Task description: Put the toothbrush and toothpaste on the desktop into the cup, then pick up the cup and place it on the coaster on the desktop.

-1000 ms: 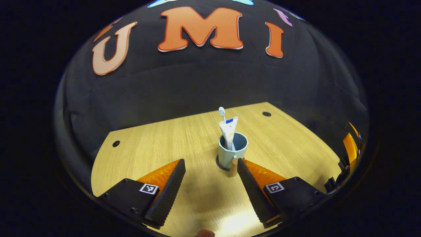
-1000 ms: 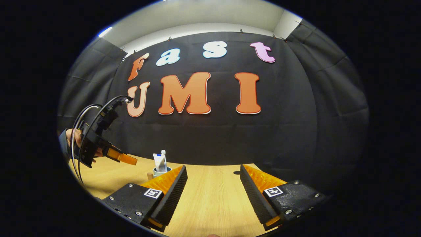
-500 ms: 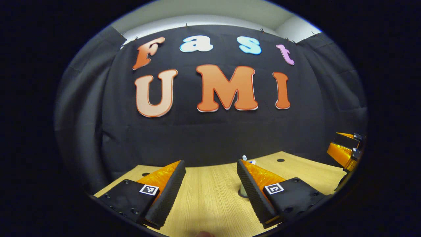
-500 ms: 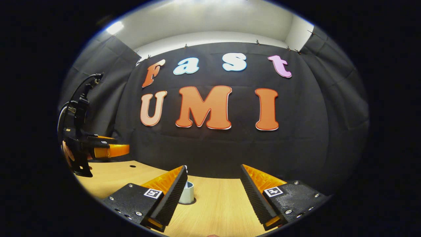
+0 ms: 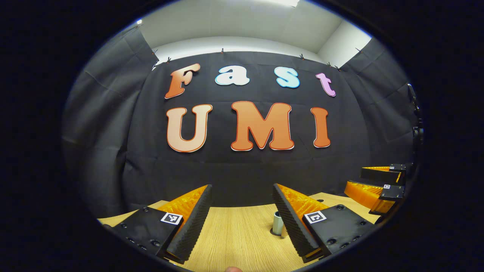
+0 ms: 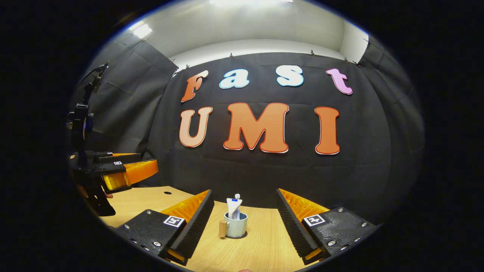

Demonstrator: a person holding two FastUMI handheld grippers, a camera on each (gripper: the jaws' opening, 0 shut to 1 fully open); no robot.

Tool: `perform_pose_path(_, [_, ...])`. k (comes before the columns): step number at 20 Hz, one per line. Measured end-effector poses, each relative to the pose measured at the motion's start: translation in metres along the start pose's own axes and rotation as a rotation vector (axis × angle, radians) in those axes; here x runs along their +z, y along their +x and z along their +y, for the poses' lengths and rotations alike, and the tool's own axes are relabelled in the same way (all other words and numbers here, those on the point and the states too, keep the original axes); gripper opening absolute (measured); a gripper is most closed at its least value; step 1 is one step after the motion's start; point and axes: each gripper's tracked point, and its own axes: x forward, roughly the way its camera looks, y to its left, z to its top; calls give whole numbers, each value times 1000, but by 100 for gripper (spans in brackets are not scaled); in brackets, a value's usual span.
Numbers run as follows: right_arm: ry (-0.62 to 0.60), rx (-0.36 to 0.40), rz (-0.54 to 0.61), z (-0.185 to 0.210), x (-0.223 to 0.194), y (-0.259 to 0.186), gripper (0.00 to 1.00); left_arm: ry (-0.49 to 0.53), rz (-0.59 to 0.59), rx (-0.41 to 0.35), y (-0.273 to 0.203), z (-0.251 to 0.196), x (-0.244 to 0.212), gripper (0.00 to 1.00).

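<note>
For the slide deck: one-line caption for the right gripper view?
Right gripper open before the cup holding toothpaste and toothbrush.

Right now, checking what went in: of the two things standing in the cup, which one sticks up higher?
The toothbrush: its small rounded head pokes just above the flat, blue-banded end of the toothpaste, both upright in the cup.

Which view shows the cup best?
The right gripper view: the cup stands whole between its open fingers, with the toothpaste and toothbrush upright inside. In the left gripper view, the cup is a sliver, mostly hidden behind one finger.
</note>
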Motion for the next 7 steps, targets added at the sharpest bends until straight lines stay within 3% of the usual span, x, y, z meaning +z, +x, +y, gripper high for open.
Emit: perform_pose_path(7, [7, -22, -10, -8, 1, 0, 99, 25, -1, 44, -4, 10, -8, 100])
